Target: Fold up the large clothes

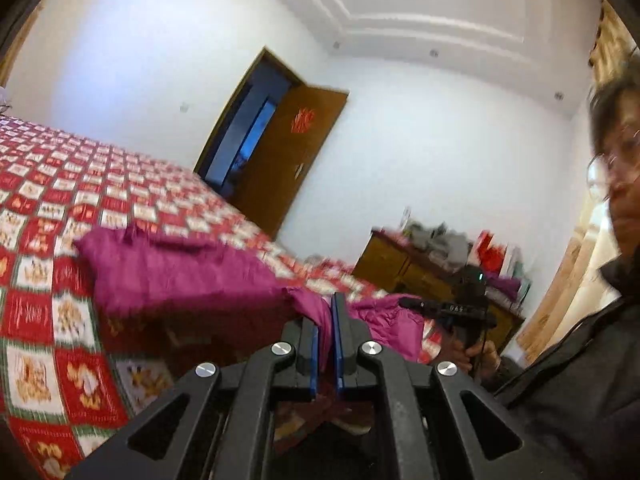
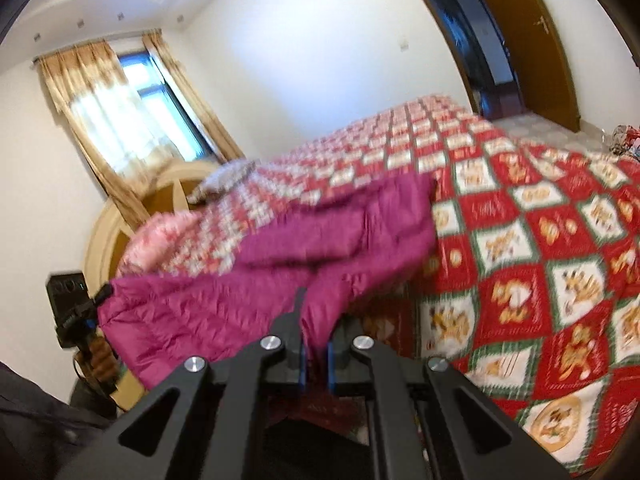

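Jacket (image 1: 180, 272), a magenta quilted one, hangs stretched between the two grippers, its near edge lifted off the bed (image 1: 40, 208) while the far part lies on the red-and-white checked bedspread ahead of the jaws. Left gripper (image 1: 327, 334) has its jaws closed on a bunched fold of the magenta fabric, which rises from between the blue pads and runs off to the left and ahead. Right gripper (image 2: 315, 350) likewise has its jaws clamped on a fold of the jacket; cloth billows to the left and ahead of them. In the left wrist view the right gripper shows to the right of the jaws, held by a hand (image 1: 478, 354), with magenta cloth leading toward it. Beyond that stands a wooden dresser (image 1: 404, 264) with clutter on top, and a brown door (image 1: 296, 160) stands ajar further ahead. In the right wrist view a curtained window (image 2: 132, 108) lies up and left of the jaws. Both views are motion-blurred.
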`<state>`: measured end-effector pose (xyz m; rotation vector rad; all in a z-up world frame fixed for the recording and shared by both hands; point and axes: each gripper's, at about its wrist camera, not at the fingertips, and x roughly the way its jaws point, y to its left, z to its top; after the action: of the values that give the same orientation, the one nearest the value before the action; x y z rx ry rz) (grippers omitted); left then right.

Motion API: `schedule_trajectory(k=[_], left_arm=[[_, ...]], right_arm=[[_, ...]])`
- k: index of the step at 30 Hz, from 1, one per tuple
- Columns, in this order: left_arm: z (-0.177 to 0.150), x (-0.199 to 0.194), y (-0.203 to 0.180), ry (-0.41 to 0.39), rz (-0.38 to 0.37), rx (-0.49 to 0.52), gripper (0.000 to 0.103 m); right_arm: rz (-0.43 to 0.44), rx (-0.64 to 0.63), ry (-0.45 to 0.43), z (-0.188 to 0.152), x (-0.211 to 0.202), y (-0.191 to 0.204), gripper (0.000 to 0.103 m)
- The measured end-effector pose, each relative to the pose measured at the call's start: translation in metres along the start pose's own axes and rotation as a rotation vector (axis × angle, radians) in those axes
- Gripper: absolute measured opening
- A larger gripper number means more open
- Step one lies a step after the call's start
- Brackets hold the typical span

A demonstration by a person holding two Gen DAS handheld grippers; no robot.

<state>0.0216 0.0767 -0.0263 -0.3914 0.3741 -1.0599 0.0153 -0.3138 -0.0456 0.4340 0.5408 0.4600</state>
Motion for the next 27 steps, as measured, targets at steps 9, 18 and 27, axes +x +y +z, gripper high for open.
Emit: schedule_trajectory(k=[9, 18, 27], left_arm=[[0.080, 0.023, 0.090, -0.063, 0.252, -0.173, 0.005], [0.116, 0.121, 0.222, 0.045, 0.547, -0.309, 0.005], [0.077, 0.180, 0.308, 0.202, 0.750, -0.388, 0.005]], right_arm=[[0.004, -0.007, -0.118, 0.095, 0.049, -0.008, 0.009], [-0.184, 0.052, -0.028, 0.172, 0.210, -0.070, 0.009], [-0.402, 0.032, 0.079, 0.141, 0.332, -0.121, 0.026]])
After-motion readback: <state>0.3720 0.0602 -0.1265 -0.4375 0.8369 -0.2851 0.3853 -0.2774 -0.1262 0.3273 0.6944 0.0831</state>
